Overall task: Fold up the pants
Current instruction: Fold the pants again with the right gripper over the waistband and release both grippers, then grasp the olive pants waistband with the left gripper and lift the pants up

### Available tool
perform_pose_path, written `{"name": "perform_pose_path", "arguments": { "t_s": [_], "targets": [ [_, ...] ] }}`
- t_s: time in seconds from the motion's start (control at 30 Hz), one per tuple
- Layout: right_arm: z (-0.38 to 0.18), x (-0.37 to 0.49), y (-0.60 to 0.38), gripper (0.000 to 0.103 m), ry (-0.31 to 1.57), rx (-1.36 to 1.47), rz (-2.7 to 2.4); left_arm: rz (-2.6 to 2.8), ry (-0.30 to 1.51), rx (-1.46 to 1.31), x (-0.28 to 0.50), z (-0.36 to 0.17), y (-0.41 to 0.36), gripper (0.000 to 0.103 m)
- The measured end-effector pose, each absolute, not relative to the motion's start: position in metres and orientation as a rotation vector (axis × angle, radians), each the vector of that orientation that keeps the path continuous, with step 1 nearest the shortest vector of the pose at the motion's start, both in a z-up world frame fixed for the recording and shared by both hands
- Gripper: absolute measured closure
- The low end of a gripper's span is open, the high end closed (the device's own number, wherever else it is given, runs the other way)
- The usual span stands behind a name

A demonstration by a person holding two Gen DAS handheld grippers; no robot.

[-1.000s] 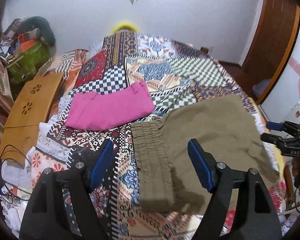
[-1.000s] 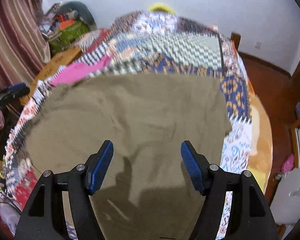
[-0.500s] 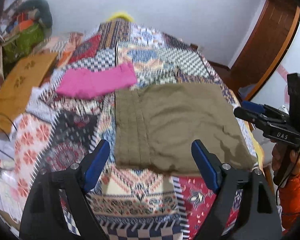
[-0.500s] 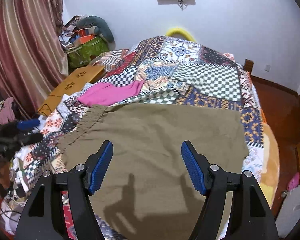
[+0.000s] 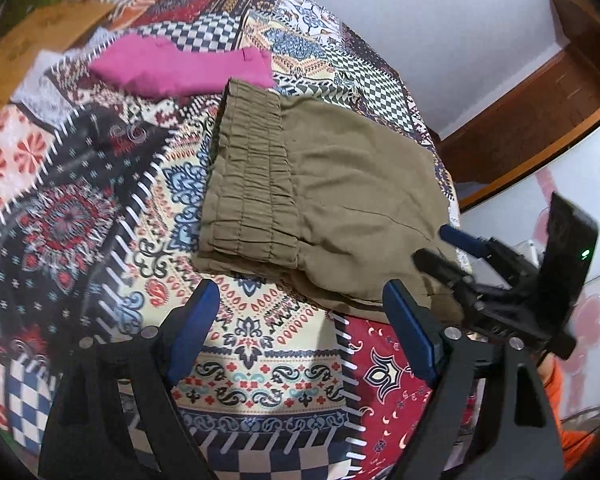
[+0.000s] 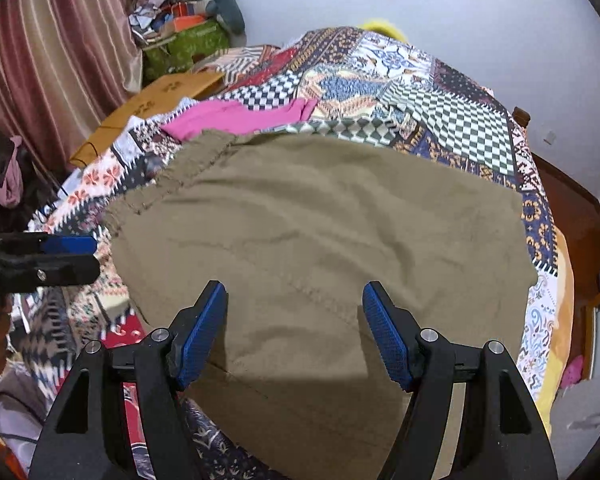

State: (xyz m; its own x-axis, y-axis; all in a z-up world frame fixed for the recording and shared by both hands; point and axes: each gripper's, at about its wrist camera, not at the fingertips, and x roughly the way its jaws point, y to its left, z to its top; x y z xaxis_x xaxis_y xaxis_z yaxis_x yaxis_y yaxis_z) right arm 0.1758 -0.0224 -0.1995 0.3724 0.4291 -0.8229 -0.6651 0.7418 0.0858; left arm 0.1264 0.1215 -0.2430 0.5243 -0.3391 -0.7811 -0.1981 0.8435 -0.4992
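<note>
The olive-brown pants (image 5: 332, 200) lie folded on the patchwork bedspread (image 5: 100, 208), with the elastic waistband to the left in the left wrist view. They fill the middle of the right wrist view (image 6: 320, 240). My left gripper (image 5: 300, 328) is open and empty, just short of the pants' near edge. My right gripper (image 6: 294, 324) is open and empty above the pants' near right part. It also shows in the left wrist view (image 5: 456, 248) at the pants' right edge, and the left gripper shows at the left edge of the right wrist view (image 6: 60, 256).
A folded pink garment (image 5: 180, 68) lies beyond the waistband. A wooden board (image 6: 156, 100) lies at the bed's left side, with a green bag (image 6: 188, 44) and clutter behind it. A curtain (image 6: 52, 40) hangs left. A wooden door frame (image 5: 540, 100) stands right.
Both grippers have stayed open and empty. The left gripper has come lower and closer to the waistband end. The right gripper has drawn back and settled at the pants' right edge.
</note>
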Motion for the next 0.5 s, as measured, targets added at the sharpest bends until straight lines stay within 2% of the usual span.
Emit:
{"name": "perform_pose_path", "arguments": {
  "t_s": [0.5],
  "targets": [
    [-0.22,0.176,-0.028,0.035,1.007,-0.26,0.744,-0.147,1.041,-0.742,0.159,-0.267,0.13,0.019]
  ]
}}
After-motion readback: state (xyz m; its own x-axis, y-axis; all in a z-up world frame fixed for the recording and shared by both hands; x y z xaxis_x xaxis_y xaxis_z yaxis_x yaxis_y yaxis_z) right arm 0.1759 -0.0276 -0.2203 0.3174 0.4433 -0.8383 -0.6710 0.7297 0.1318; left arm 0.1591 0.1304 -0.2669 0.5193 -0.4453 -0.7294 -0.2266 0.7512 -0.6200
